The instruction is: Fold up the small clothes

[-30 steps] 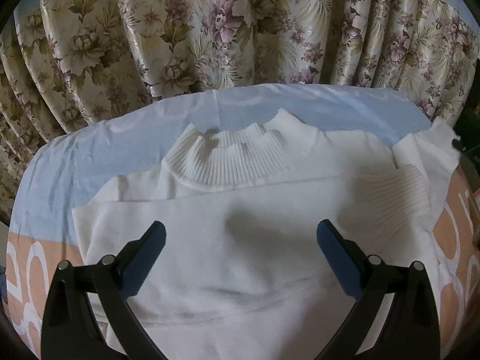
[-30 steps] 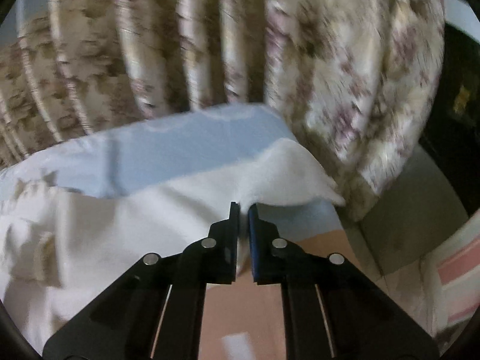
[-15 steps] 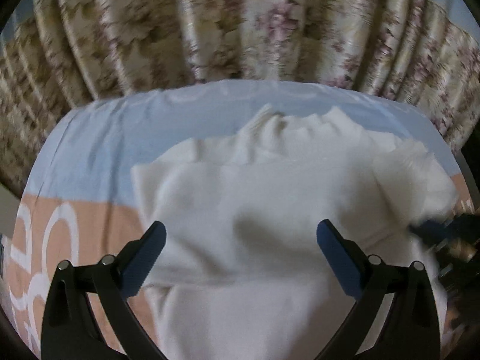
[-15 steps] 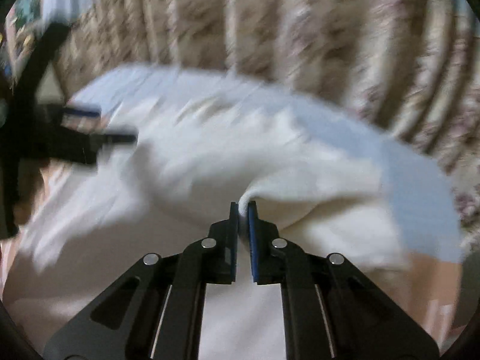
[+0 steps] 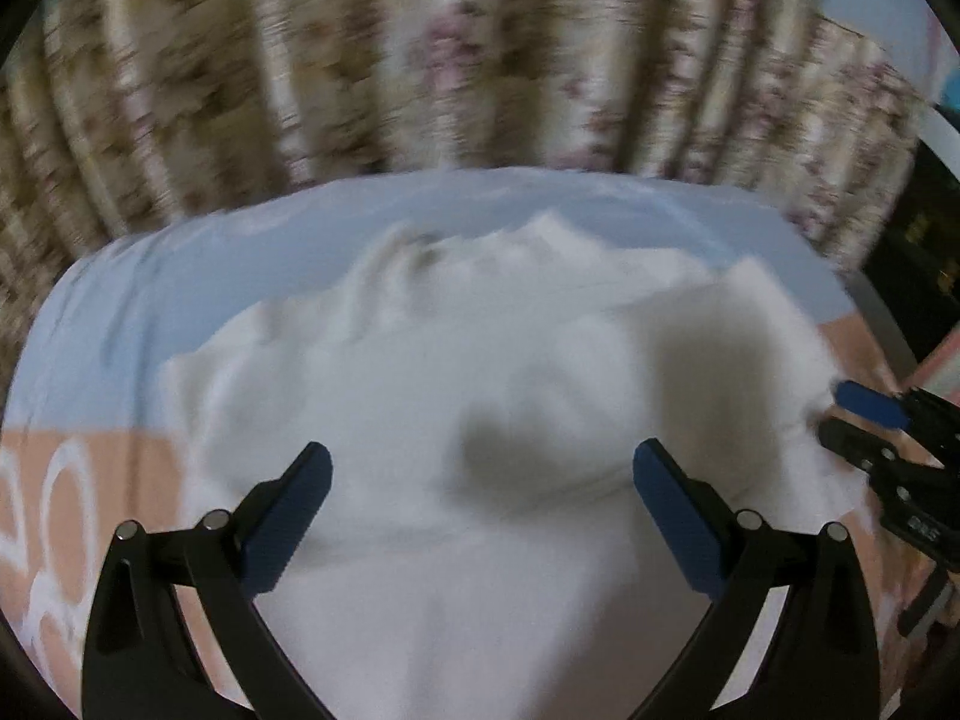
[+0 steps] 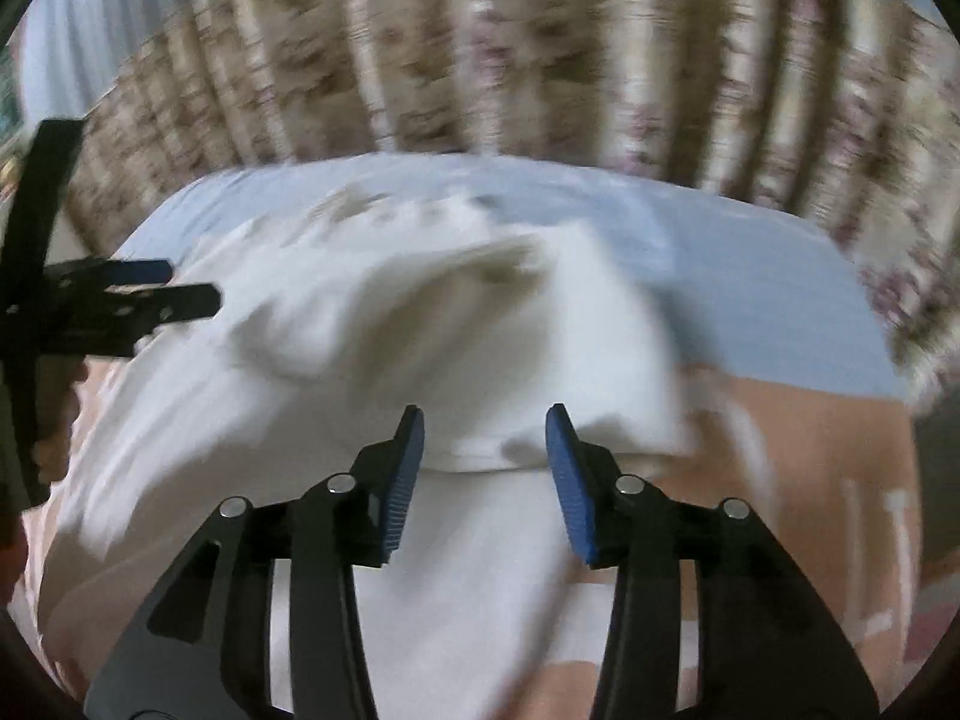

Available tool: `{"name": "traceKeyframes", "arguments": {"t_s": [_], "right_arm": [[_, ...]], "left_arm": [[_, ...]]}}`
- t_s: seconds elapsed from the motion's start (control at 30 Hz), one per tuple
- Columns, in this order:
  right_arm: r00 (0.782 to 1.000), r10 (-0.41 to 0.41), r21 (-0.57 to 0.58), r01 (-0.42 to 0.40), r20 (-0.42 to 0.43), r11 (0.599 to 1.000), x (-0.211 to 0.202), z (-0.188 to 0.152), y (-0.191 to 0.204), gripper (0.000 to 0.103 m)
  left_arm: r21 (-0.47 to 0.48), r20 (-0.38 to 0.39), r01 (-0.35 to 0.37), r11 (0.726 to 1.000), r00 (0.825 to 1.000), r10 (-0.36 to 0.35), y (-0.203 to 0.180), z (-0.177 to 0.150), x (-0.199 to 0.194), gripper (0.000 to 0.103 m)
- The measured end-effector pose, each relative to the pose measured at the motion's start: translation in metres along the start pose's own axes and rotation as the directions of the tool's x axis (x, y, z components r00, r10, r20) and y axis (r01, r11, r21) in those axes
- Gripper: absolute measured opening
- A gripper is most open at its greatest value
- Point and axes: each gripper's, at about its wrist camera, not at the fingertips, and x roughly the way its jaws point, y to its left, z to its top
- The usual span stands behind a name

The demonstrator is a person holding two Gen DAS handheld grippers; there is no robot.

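Note:
A white knit sweater (image 5: 480, 372) lies on the bed, its sleeves folded in over the body; it also shows in the right wrist view (image 6: 372, 348). My left gripper (image 5: 480, 480) is open and empty, hovering over the sweater's lower middle. My right gripper (image 6: 485, 450) is open, its fingers just in front of the folded right side, holding nothing. It also shows at the right edge of the left wrist view (image 5: 852, 414). The left gripper appears at the left edge of the right wrist view (image 6: 174, 294). Both views are blurred.
The bed cover is light blue (image 5: 180, 276) at the back and peach with white print (image 5: 72, 480) toward me. A floral curtain (image 5: 480, 60) hangs behind the bed. A dark gap (image 5: 924, 252) lies off the bed's right side.
My right gripper carried the sweater's right side inward over the body, then opened and let it go. My left gripper stayed open and drew back a little.

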Motion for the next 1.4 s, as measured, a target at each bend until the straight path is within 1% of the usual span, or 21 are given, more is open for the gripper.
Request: {"name": "traceKeyframes", "arguments": {"t_s": [0.17,0.37,0.4,0.43,0.47,0.5,0.53,0.63,0.7,0.83,0.9,0.97,1.0,1.03,1.07,1.1,1.13,1.2,1.23,1.3,1.4], "right_arm": [[0.996,-0.088,0.102,0.086,0.015,0.991,-0.002,-0.003,-0.045,0.044],[0.994,-0.110,0.160,0.108,0.008,0.981,-0.003,-0.015,-0.070,0.045],[0.994,-0.111,0.164,0.108,0.010,0.980,-0.004,-0.017,-0.072,0.045],[0.994,-0.111,0.171,0.108,0.009,0.979,-0.004,-0.019,-0.074,0.045],[0.994,-0.111,0.177,0.107,0.010,0.978,-0.004,-0.021,-0.075,0.045],[0.994,-0.110,0.184,0.106,0.012,0.977,-0.004,-0.022,-0.076,0.045],[0.994,-0.107,0.186,0.103,0.012,0.977,-0.003,-0.021,-0.076,0.045],[0.995,-0.100,0.177,0.096,0.014,0.980,-0.002,-0.019,-0.071,0.045],[0.995,-0.099,0.162,0.095,0.016,0.982,-0.002,-0.016,-0.066,0.045],[0.996,-0.087,0.138,0.083,0.030,0.987,-0.005,-0.010,-0.054,0.045],[0.997,-0.076,0.131,0.072,0.029,0.989,-0.006,-0.009,-0.049,0.045],[0.998,-0.064,0.116,0.061,0.016,0.991,-0.003,-0.009,-0.040,0.045],[0.998,-0.058,0.111,0.057,0.009,0.992,-0.002,-0.009,-0.037,0.045],[0.999,-0.053,0.105,0.052,0.000,0.993,0.001,-0.008,-0.032,0.045],[0.999,-0.049,0.099,0.050,-0.007,0.994,0.003,-0.008,-0.028,0.045],[0.999,-0.048,0.094,0.049,-0.014,0.994,0.005,-0.008,-0.025,0.045],[0.999,-0.047,0.089,0.049,-0.023,0.995,0.008,-0.007,-0.021,0.045],[0.998,-0.048,0.081,0.051,-0.039,0.995,0.013,-0.005,-0.014,0.046],[0.998,-0.054,0.077,0.057,-0.043,0.995,0.014,-0.004,-0.013,0.047],[0.997,-0.074,0.061,0.076,-0.035,0.995,0.012,-0.001,-0.008,0.061],[0.996,-0.091,0.048,0.091,-0.011,0.995,0.009,0.003,-0.004,0.066]], "left_arm": [[0.069,-0.025,0.064,0.996,0.998,-0.063,-0.053,0.027,0.035,0.101],[0.159,-0.036,0.066,0.985,0.997,-0.061,-0.090,0.029,0.051,0.099],[0.171,-0.034,0.045,0.984,0.999,-0.040,-0.093,0.030,0.053,0.089],[0.177,-0.051,0.030,0.984,0.998,-0.021,-0.094,0.030,0.060,0.069],[0.168,-0.072,0.041,0.985,0.997,-0.030,-0.091,0.030,0.064,0.058],[0.146,-0.098,0.059,0.987,0.994,-0.045,-0.087,0.029,0.070,0.041],[0.123,-0.119,0.077,0.989,0.991,-0.063,-0.082,0.029,0.075,0.029],[0.101,-0.122,0.093,0.990,0.989,-0.081,-0.069,0.031,0.076,0.016],[0.087,-0.088,0.104,0.991,0.991,-0.096,-0.060,0.032,0.064,0.014],[0.018,-0.009,0.093,0.996,0.996,-0.093,-0.023,0.029,0.027,0.013],[-0.083,-0.010,0.108,0.991,0.994,-0.109,0.016,0.018,0.013,0.014],[-0.192,-0.044,0.106,0.976,0.992,-0.116,0.051,0.000,0.010,0.020],[-0.249,-0.066,0.084,0.965,0.993,-0.103,0.068,-0.013,0.009,0.025],[-0.275,-0.075,0.065,0.959,0.993,-0.089,0.077,-0.021,0.007,0.037],[-0.320,-0.091,0.019,0.947,0.994,-0.051,0.095,-0.036,0.005,0.046],[-0.335,-0.096,0.005,0.942,0.995,-0.039,0.101,-0.042,0.004,0.061],[-0.360,-0.096,0.003,0.933,0.995,-0.040,0.111,-0.052,0.000,0.061],[-0.374,-0.092,0.012,0.927,0.994,-0.050,0.117,-0.063,-0.009,0.063],[-0.363,-0.096,-0.010,0.932,0.995,-0.026,0.116,-0.064,-0.013,0.071],[-0.298,-0.079,-0.059,0.953,0.996,0.038,0.106,-0.060,-0.022,0.076],[-0.197,-0.039,-0.080,0.977,0.997,0.074,0.086,-0.050,-0.023,0.078]]}}
